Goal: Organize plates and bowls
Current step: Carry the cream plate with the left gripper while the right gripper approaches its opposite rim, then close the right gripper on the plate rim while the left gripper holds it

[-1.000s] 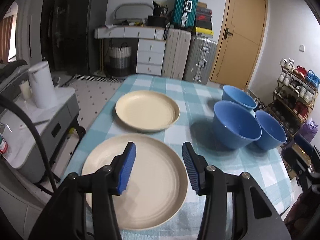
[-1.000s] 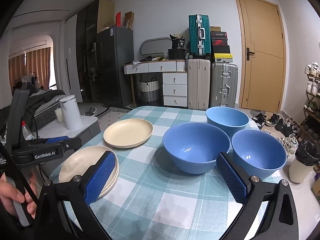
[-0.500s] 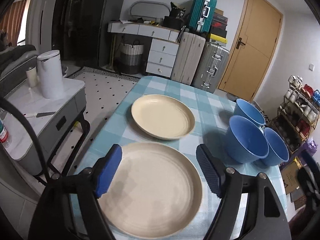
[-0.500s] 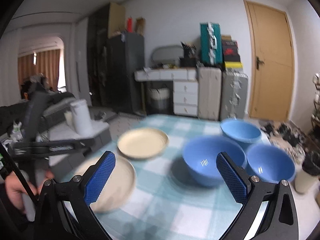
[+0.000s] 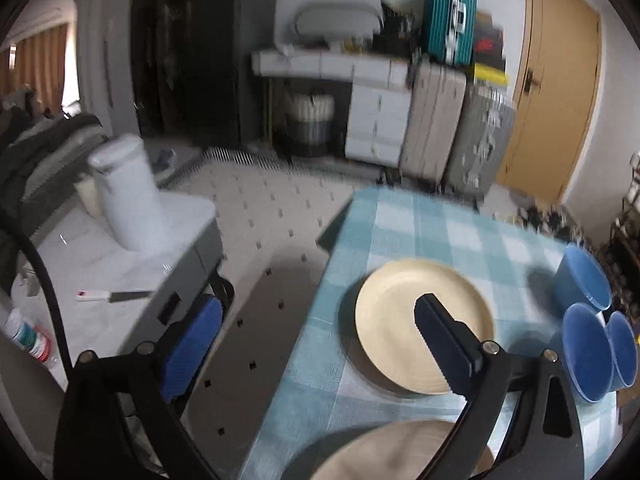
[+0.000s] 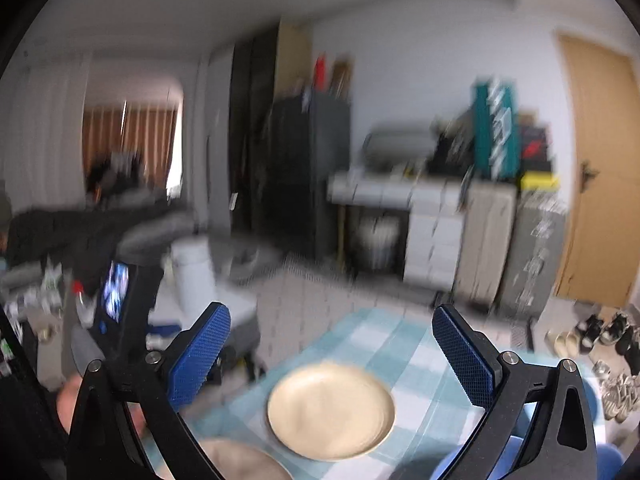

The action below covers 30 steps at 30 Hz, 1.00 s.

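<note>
The near cream plate (image 5: 400,456) is cut off by the bottom edge; the right wrist view is motion-blurred, its blue shape (image 6: 452,466) probably a bowl.

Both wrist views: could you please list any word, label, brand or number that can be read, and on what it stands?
None can be read.
Boxes stacked beside the teal suitcase: markings blurred.
Bottle on the side table: label too small.
Lit screen: blurred.

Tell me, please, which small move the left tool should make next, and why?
Probably swing back over the table toward the far cream plate. The left tool has just been opening, with nothing between its pads; one pad hangs beyond the table edge, and two plates lie apart, unstacked.
</note>
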Each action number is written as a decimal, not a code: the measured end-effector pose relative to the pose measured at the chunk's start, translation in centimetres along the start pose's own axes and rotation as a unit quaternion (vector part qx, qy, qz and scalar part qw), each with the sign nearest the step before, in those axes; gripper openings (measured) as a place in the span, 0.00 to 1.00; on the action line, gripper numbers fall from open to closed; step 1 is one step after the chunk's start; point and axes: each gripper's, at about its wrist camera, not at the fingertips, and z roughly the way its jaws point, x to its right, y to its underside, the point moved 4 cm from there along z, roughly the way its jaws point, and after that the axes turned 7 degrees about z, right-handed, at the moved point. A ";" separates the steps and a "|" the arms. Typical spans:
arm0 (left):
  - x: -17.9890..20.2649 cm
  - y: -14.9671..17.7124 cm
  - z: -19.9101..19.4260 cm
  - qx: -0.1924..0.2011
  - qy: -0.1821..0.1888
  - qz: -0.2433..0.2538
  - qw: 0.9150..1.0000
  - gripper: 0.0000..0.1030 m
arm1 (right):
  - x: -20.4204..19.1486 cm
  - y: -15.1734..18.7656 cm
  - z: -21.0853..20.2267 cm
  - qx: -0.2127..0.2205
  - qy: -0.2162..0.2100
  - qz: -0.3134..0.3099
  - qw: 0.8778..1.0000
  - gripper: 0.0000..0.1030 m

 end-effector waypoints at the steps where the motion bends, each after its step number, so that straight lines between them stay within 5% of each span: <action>1: 0.1 -0.2 1.8 -0.025 0.003 0.001 1.000 0.95 | 0.3 0.4 3.3 -0.059 -0.014 0.006 0.998 1.00; 4: 0.5 -0.1 5.5 -0.069 0.004 0.012 0.998 0.95 | 2.1 3.1 11.8 -0.248 -0.019 0.071 0.966 1.00; 9: 2.0 0.3 10.2 -0.119 0.007 0.052 0.991 0.95 | 6.3 7.9 19.7 -0.388 0.089 0.128 0.908 1.00; 15: 3.3 1.0 13.1 -0.149 0.044 0.051 0.986 0.94 | 8.6 10.2 22.3 -0.410 0.141 0.129 0.892 1.00; 21: 4.2 1.1 14.3 -0.164 0.055 0.064 0.983 0.94 | 10.2 12.1 23.0 -0.409 0.129 0.154 0.890 0.93; 30: 4.2 1.9 15.4 -0.184 0.067 0.058 0.979 0.84 | 11.4 14.6 24.2 -0.437 0.138 0.179 0.870 0.65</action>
